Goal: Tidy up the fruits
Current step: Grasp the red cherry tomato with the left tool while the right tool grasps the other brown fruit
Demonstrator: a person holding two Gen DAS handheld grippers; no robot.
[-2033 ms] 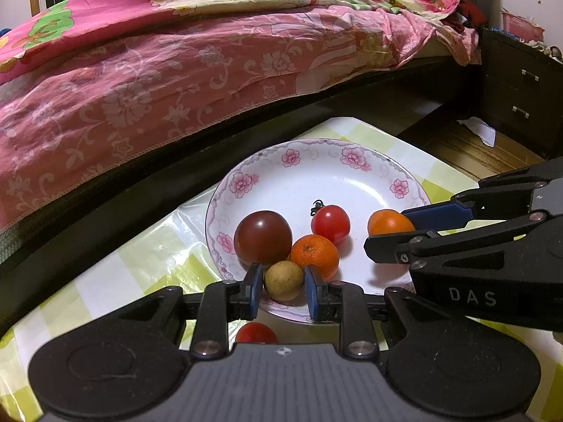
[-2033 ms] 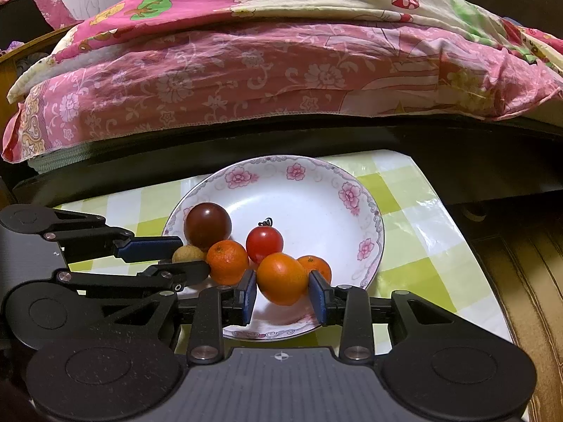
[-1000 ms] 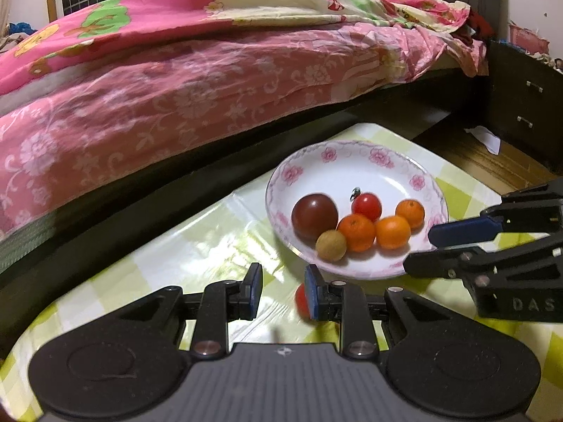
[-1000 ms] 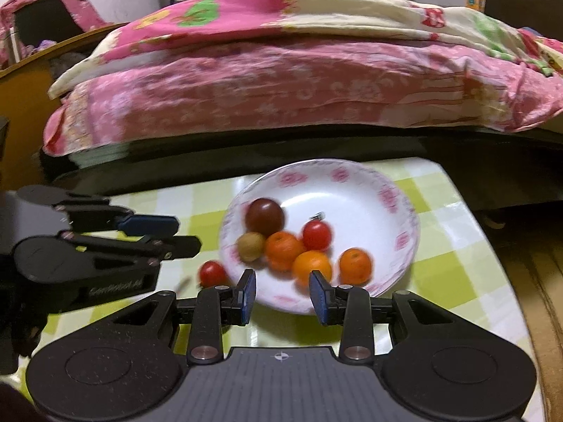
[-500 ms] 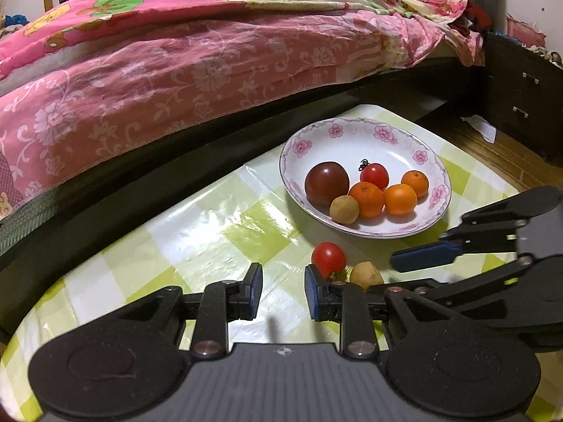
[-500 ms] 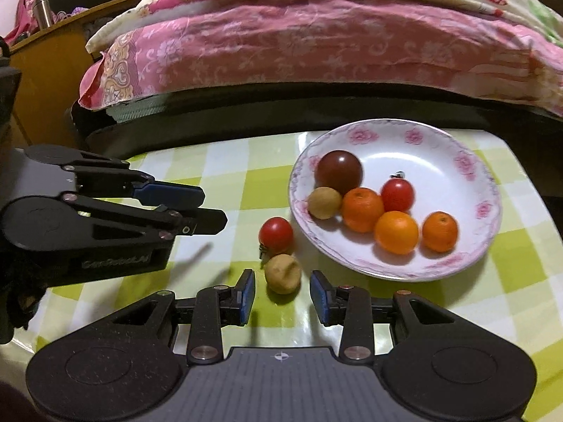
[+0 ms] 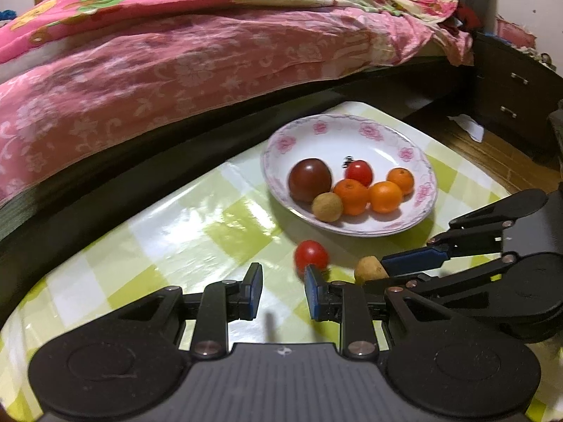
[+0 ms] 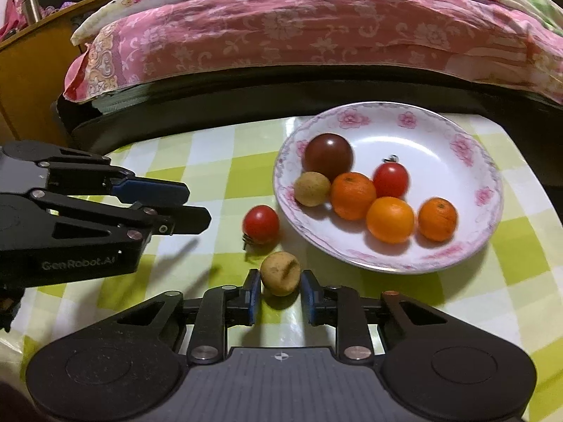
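Observation:
A white floral plate (image 8: 471,147) (image 7: 359,133) holds a dark tomato (image 8: 328,156), a red cherry tomato (image 8: 390,180), a tan longan (image 8: 311,189) and three small oranges (image 8: 390,219). On the cloth beside it lie a red tomato (image 8: 261,224) (image 7: 311,255) and a tan longan (image 8: 280,277) (image 7: 369,270). My right gripper (image 8: 279,290) is open with its pads on either side of the loose longan. My left gripper (image 7: 283,290) is open and empty, its right pad just in front of the red tomato.
The table has a green-and-white checked plastic cloth (image 8: 197,154). A bed with a pink floral quilt (image 7: 176,56) runs along the far side. A dark drawer cabinet (image 7: 510,91) stands at the right, and a wooden cabinet (image 8: 28,70) at the left.
Both grippers let fruit go onto the plate and drew back from it. My right gripper then came forward to straddle the loose longan; my left one shifted near the red tomato.

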